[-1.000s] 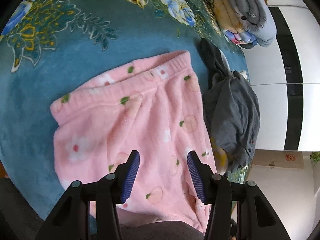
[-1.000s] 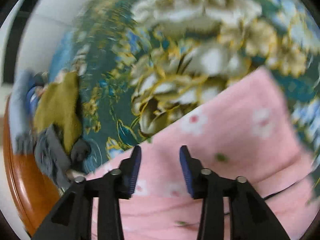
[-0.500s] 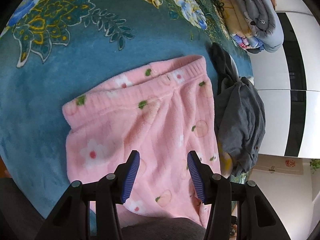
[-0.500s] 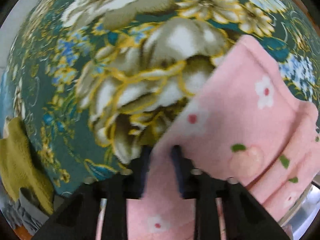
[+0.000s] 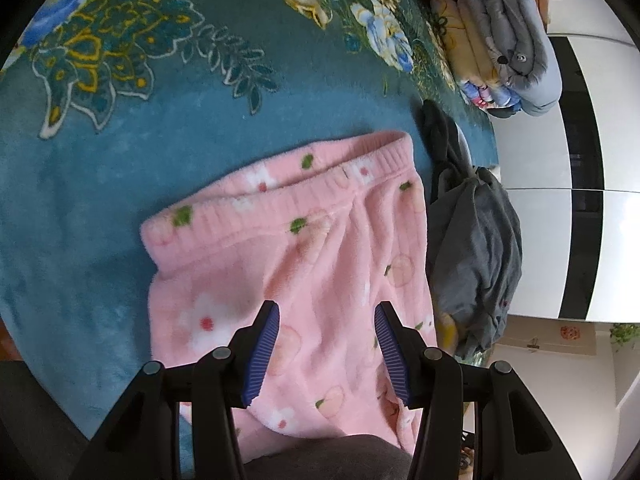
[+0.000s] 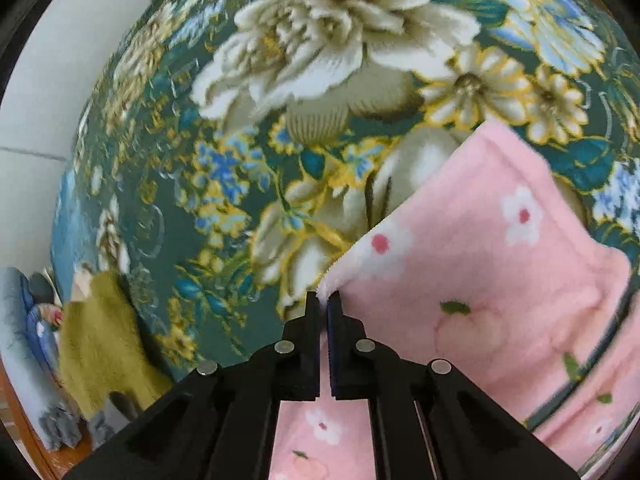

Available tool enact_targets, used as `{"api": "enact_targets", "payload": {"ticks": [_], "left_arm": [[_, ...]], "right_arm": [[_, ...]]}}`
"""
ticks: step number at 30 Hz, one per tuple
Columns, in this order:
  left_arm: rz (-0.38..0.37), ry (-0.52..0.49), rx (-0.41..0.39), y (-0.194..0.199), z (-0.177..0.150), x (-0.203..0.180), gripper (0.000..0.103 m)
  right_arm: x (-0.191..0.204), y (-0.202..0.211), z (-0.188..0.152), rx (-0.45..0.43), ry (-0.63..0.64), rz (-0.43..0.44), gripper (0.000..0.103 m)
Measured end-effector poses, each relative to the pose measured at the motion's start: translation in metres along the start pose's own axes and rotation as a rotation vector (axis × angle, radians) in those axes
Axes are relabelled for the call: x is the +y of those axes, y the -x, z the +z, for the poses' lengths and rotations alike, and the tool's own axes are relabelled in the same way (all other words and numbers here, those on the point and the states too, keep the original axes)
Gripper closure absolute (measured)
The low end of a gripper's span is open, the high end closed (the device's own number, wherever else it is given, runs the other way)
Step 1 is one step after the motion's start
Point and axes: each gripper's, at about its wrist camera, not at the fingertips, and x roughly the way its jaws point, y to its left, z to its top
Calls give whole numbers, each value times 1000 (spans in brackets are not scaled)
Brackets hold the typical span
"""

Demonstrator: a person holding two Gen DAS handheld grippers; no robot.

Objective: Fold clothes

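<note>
Now the right tool (image 6: 324, 306) pinches the pink trousers' (image 6: 480, 264) corner — the left tool (image 5: 326, 354) hovers agape.

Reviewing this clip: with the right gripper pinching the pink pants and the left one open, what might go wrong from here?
1. The right gripper holds only the very edge of the pink pants; the fleece may slip out when lifted.
2. The left gripper hangs open, holding nothing, so a one-sided pull could skew the fold.
3. The grey garment lies against the pants and might get dragged along.
</note>
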Motion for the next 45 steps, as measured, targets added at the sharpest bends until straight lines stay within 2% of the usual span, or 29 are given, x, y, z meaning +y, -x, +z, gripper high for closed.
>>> {"api": "enact_targets", "payload": {"ticks": [2, 6, 8, 9, 11, 13, 15, 18, 22, 24, 29, 32, 35, 39, 41, 42, 43, 44, 45], "left_arm": [[10, -18, -15, 7, 1, 1, 49], [10, -37, -54, 21, 5, 7, 49], [11, -40, -71, 26, 8, 12, 49], [19, -43, -78, 28, 10, 15, 48], [58, -49, -92, 30, 12, 24, 48], [54, -41, -92, 29, 14, 35, 48], [67, -27, -81, 24, 18, 47, 48], [85, 2, -46, 9, 21, 64, 48], [81, 38, 15, -11, 15, 79, 48], [61, 31, 10, -13, 11, 81, 48], [-18, 20, 60, -17, 5, 82, 47], [-57, 36, 84, -20, 0, 87, 48], [-100, 77, 79, -21, -1, 94, 48], [-127, 90, 64, -21, -2, 94, 50], [-138, 98, 57, -21, -3, 93, 56], [-153, 113, 57, -22, -3, 95, 66], [-165, 132, 56, -22, -4, 97, 76], [-161, 139, 49, -22, -4, 96, 80], [-156, 144, 41, -22, -3, 95, 90]], "right_arm": [[-1, 7, -3, 1, 31, 38, 100], [-4, 21, -8, 3, 93, 115, 91], [-6, 28, -11, 4, 123, 153, 79], [-6, 31, -12, 5, 139, 173, 69], [-8, 38, -15, 6, 170, 211, 67], [-13, 50, -20, 3, 209, 244, 67], [-34, 79, -34, -14, 273, 250, 66], [-80, 110, -48, -27, 289, 247, 64], [-158, 134, -66, 16, 241, 192, 60], [-196, 137, -77, 60, 204, 165, 59], [-268, 122, -111, 175, 103, 135, 58], [-295, 102, -129, 220, 19, 160, 55], [-310, 86, -138, 218, -50, 215, 55], [-316, 82, -138, 129, -99, 264, 55], [-322, 81, -138, 91, -144, 299, 55], [-325, 81, -140, 78, -161, 313, 56], [-327, 82, -141, 66, -172, 323, 60], [-327, 83, -142, 59, -172, 322, 66], [-326, 84, -142, 57, -169, 311, 81]]}}
